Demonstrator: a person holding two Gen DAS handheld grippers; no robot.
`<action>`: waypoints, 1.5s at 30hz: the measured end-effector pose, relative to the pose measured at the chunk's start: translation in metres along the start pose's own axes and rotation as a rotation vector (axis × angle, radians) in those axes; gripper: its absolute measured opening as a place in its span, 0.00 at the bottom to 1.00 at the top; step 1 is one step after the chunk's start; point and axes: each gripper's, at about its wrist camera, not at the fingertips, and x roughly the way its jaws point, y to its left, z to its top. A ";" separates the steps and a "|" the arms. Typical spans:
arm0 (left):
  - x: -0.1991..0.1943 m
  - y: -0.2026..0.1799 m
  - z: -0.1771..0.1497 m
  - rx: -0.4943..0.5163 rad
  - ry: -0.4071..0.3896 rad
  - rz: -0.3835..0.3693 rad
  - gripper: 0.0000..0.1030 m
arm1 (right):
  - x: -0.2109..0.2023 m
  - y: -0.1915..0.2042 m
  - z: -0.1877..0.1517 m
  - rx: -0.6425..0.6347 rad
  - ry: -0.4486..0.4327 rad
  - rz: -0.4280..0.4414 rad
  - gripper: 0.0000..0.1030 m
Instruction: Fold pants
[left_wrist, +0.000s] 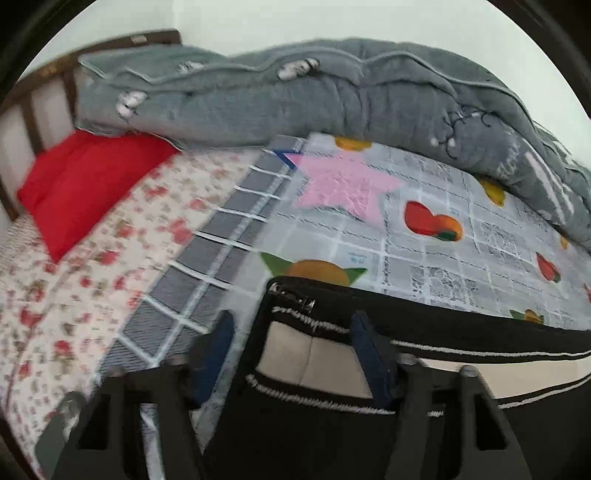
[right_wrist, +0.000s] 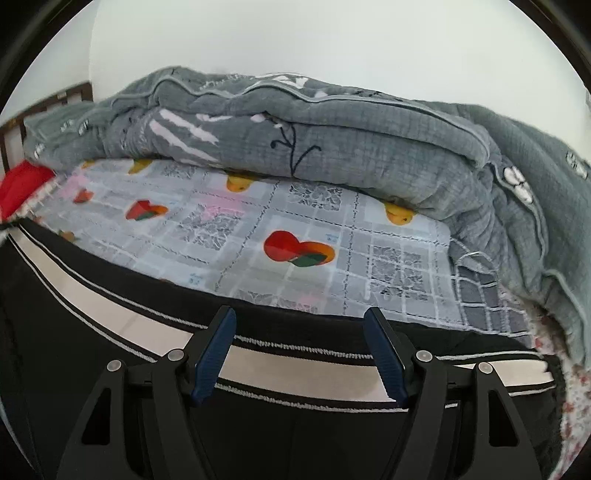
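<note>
The pants (right_wrist: 110, 302) lie stretched along the near edge of the bed (right_wrist: 332, 229), black with a pale side stripe, seemingly doubled leg on leg; folding across the length looks still to do. The left tongs (left_wrist: 291, 332) stand apart, straddling the zippered cuff (left_wrist: 291, 295) without pressing it. The right tongs (right_wrist: 303, 332) are apart over the stripe, holding nothing. A grey quilt (right_wrist: 332, 140) is heaped behind. No containers show

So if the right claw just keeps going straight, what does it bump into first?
Probably the black pants lying right under the right claw, near their pale stripe; depth is hard to judge.
</note>
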 end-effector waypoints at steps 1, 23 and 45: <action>0.001 0.000 0.000 -0.001 0.003 -0.010 0.22 | 0.001 -0.002 0.000 0.010 0.001 0.009 0.68; 0.014 0.013 -0.007 -0.083 -0.065 -0.016 0.18 | 0.080 0.005 0.003 -0.253 0.209 0.167 0.69; -0.048 -0.005 -0.050 -0.192 -0.039 0.027 0.57 | 0.041 0.023 -0.012 -0.093 0.203 0.004 0.60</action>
